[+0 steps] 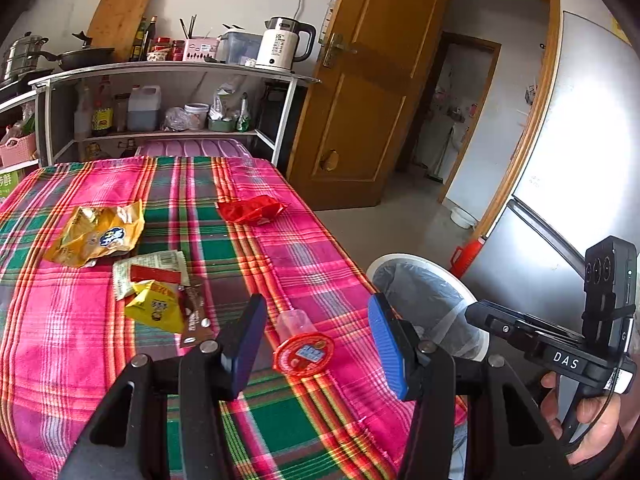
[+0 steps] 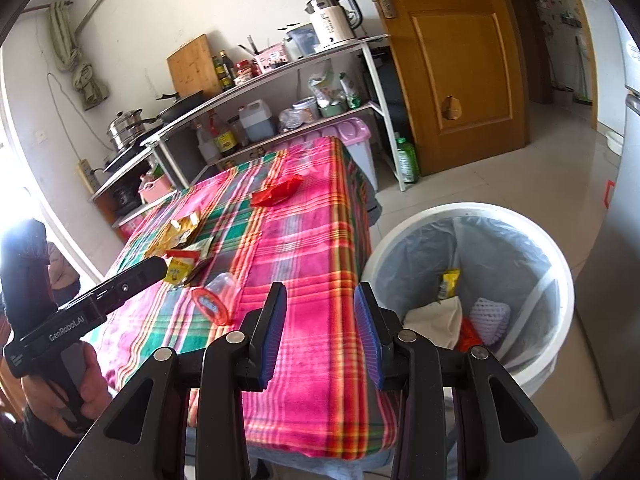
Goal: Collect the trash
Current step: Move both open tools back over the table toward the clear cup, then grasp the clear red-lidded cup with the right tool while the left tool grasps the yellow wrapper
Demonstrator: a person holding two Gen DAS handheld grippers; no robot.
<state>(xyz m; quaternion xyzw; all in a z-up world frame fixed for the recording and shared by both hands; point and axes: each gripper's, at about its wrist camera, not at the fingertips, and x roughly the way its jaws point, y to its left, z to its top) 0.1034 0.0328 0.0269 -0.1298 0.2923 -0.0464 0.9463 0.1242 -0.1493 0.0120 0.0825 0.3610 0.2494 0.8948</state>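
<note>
A clear jelly cup with a red lid (image 1: 303,346) lies tipped on the plaid tablecloth (image 1: 300,256), between the spread fingers of my open, empty left gripper (image 1: 316,346); it also shows in the right wrist view (image 2: 214,298). Further off lie a yellow snack bag (image 1: 98,234), a red wrapper (image 1: 252,209), and a pile of small packets (image 1: 158,292). My right gripper (image 2: 320,334) is open and empty above the table's near edge. The white trash bin (image 2: 532,236) with a clear liner stands right of the table and holds some trash.
A metal shelf (image 1: 168,70) with kettle, pans and bottles stands behind the table. A wooden door (image 1: 372,80) is open at the right. A grey fridge (image 1: 580,160) stands beside the bin. The right handset (image 1: 560,344) shows at the left view's lower right.
</note>
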